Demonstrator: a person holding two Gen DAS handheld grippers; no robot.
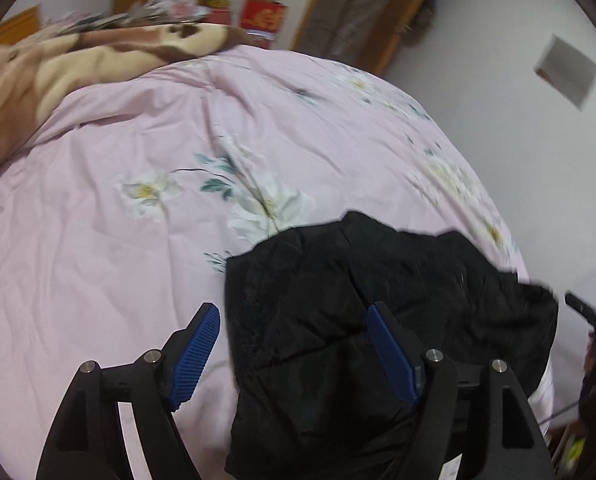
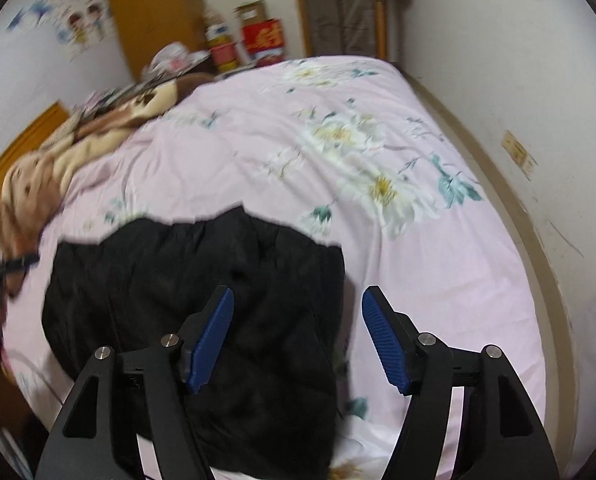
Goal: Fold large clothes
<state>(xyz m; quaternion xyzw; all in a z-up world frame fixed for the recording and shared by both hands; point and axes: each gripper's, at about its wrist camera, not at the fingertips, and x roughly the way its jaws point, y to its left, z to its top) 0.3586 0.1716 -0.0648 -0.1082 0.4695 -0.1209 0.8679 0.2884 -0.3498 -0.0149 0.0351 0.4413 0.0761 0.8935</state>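
A black padded jacket (image 1: 349, 320) lies bunched on the pink floral bedsheet (image 1: 138, 240) near the bed's front edge. My left gripper (image 1: 294, 316) is open above the jacket's left edge, its blue pads wide apart and holding nothing. In the right wrist view the same jacket (image 2: 202, 280) lies at the lower left on the sheet (image 2: 417, 260). My right gripper (image 2: 298, 300) is open over the jacket's right edge, empty. The other gripper shows dimly at the far left edge (image 2: 14, 266).
A brown and cream blanket (image 1: 58, 72) is heaped at the bed's far left. Red boxes (image 1: 264, 20) and a wooden door (image 2: 154, 16) stand behind the bed. A white wall (image 2: 517, 80) runs close along the bed's right side.
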